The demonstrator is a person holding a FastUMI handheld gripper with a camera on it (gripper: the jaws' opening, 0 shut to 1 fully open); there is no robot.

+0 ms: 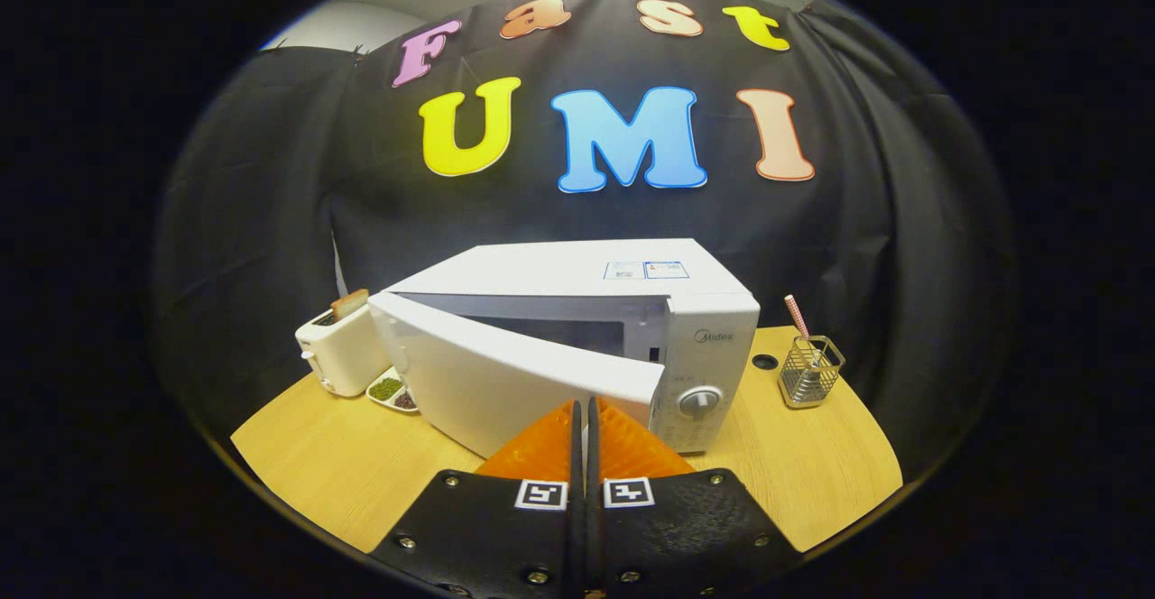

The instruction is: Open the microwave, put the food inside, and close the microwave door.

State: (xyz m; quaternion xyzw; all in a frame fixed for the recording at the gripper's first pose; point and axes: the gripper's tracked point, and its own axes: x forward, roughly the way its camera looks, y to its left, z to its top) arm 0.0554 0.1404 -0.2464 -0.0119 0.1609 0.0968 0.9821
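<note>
The gripper (585,410) has its two fingers pressed together, jaws shut with only a thin slit between them and nothing held. Directly ahead of the fingertips stands the white microwave (577,310) on a light wooden table (325,473). Its door (505,373) is partly open, hinged on the left and swung outward toward the jaws, so that the door's free edge lies just beyond the fingertips; contact cannot be determined. To the right of that edge, the control panel carries a round dial (700,400). Left of the jaws and past the door stands a white toaster (338,351) with a slice of bread (349,303) upright in its slot. Beside it lies a small divided dish (394,392) of food. Right of the jaws, beyond the microwave, a wire holder (810,371) contains a striped straw (797,315).
</note>
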